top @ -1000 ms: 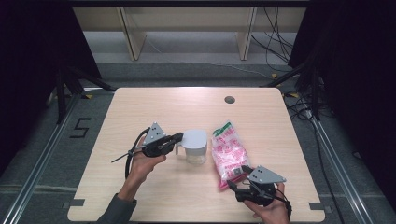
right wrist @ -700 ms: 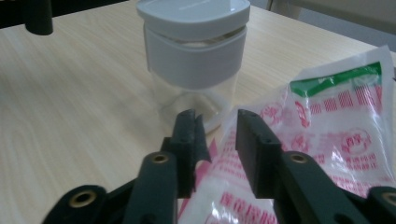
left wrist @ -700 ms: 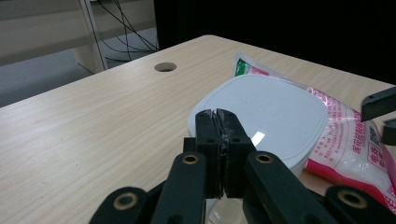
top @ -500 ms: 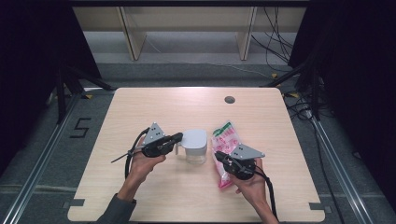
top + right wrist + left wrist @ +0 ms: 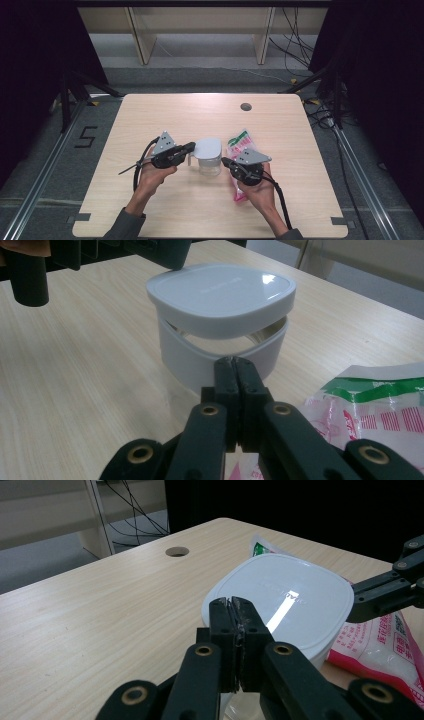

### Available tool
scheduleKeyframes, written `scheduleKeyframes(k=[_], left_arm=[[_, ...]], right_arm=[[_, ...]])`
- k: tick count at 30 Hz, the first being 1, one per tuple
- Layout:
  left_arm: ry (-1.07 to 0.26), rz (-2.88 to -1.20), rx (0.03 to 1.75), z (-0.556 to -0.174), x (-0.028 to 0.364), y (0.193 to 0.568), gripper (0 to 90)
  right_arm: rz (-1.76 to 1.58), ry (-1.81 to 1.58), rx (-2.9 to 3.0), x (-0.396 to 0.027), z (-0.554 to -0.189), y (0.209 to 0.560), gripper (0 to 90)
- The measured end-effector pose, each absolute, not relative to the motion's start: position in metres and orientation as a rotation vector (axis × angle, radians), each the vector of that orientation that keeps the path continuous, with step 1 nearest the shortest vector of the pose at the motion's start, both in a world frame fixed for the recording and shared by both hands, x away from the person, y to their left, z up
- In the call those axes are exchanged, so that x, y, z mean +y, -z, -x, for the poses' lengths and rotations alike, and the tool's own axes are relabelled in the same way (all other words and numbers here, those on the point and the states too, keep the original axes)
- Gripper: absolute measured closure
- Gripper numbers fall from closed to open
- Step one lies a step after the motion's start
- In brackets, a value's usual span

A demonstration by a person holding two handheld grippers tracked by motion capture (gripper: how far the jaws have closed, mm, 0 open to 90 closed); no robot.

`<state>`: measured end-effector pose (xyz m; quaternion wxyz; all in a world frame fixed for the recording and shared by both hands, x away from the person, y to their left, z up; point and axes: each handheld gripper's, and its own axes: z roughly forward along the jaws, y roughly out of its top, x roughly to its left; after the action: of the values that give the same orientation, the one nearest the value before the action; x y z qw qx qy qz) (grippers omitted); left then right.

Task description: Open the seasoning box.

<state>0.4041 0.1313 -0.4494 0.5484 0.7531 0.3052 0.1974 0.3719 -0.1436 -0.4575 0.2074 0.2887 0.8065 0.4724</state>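
- The lidded container (image 5: 209,152) is seen standing near the middle of the table (image 5: 200,110), between the two grippers, with its lid (image 5: 220,292) still seated on top.
- The snack bag (image 5: 240,142) is found lying flat just to the container's right, partly covered by the right hand; whether it has been opened cannot be told.
- The work is judged to be at an early stage: nothing is lifted, nothing is poured, and the lid and bag are both left to be dealt with.
- The left gripper (image 5: 191,147) is held level at the container's left edge, jaws clenched together; nothing is plainly made out between them, and whether a thin tab is pinched cannot be told.
- The right gripper (image 5: 223,161) is brought up to the container's right side; its jaws have just been closing and are now pressed flat on each other, with nothing caught between them.
- The lid is shown as smooth, glossy white plastic, a rounded square with a raised rim, and a streak of light is reflected across it.
- Below it a matt white band (image 5: 200,365) is wrapped round the body, cut in a dipping curve, and clear plastic is glimpsed in the gap.
- The bag is read as thin crinkled film, pink and red print with a green strip at the top.
- The table is finished in pale wood grain, with a round cable hole (image 5: 245,106) set near the far edge.
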Motion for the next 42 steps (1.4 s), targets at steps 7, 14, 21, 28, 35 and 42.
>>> scheduleKeyframes(k=[7,14,21,28,35,42], left_arm=[[-0.469,-1.786,0.714,-0.405,0.133,0.450,87.7],[-0.466,-1.786,0.724,-0.406,0.135,0.451,86.5],[-0.456,-1.769,0.704,-0.405,0.143,0.447,74.6],[-0.487,-1.782,0.675,-0.395,0.155,0.438,64.4],[-0.503,-1.833,0.704,-0.380,0.163,0.447,53.1],[-0.495,-1.843,0.770,-0.376,0.159,0.461,41.6]], right_arm=[[-0.813,-1.324,2.236,-0.138,-0.373,0.457,90.0],[-0.778,-1.352,2.201,-0.133,-0.375,0.445,90.0],[-0.764,-1.362,2.184,-0.128,-0.378,0.437,90.0],[-0.774,-1.372,2.206,-0.124,-0.379,0.434,90.0],[-0.728,-1.394,2.187,-0.112,-0.380,0.429,90.0],[-0.719,-1.416,2.179,-0.102,-0.381,0.428,90.0]])
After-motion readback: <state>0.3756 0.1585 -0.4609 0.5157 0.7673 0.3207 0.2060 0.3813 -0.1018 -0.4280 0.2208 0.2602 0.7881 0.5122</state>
